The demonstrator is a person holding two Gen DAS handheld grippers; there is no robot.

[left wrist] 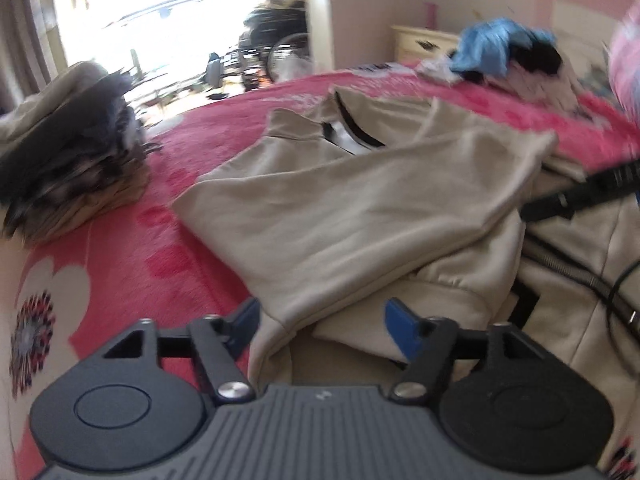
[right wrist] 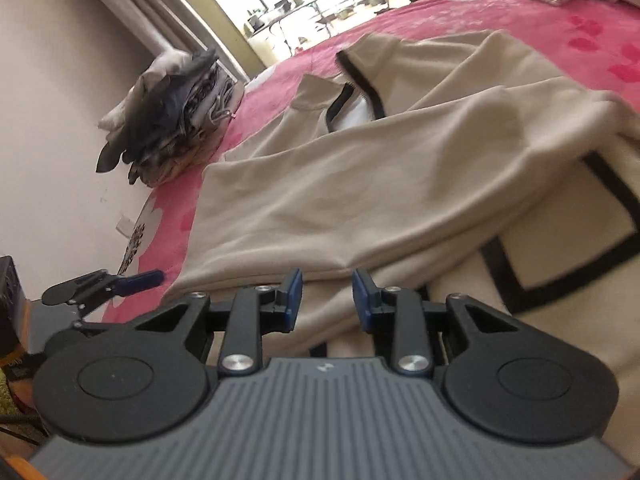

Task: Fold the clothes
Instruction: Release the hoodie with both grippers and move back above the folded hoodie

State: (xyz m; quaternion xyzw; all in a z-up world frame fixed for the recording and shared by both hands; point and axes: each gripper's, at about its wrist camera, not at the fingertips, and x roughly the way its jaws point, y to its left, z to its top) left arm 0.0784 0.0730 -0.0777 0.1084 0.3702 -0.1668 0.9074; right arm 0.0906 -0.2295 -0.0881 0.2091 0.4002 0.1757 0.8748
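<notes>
The beige jacket (left wrist: 360, 200) lies spread on the pink bed (left wrist: 192, 208), roughly mid-bed, collar and black-edged zip opening at the far end, one side w/ its sleeve folded over the body so the cuff sits at the near edge. The left gripper (left wrist: 328, 332) has its jaws wide apart w/ the near cuff and hem lying between them, pads not pressing on the cloth. The right gripper (right wrist: 326, 300) sits at the near hem, jaws partly closed, a narrow gap showing, nothing pinched as far as I can tell; fabric is just beyond the tips. Seen from the right wrist view, the left one is at the near left edge of the bed. A stack of folded clothes (left wrist: 68, 148) is far left; a loose heap of unfolded clothes (left wrist: 504, 56) is far right, both well apart from the jacket. Handling: looks like soft fleece-type cloth, light, limp, no stiffness, so it'll sag and drag on the plush cover rather than slide clean. Black-trimmed panel (right wrist: 560, 240) on the near right is prob. part of the same garment, but blur makes that unsure. Best holds: ribbed cuff, hem corners or shoulder seam, where layers are thick; pinch both layers, lift before moving, keep both corners level to avoid bunching.
</notes>
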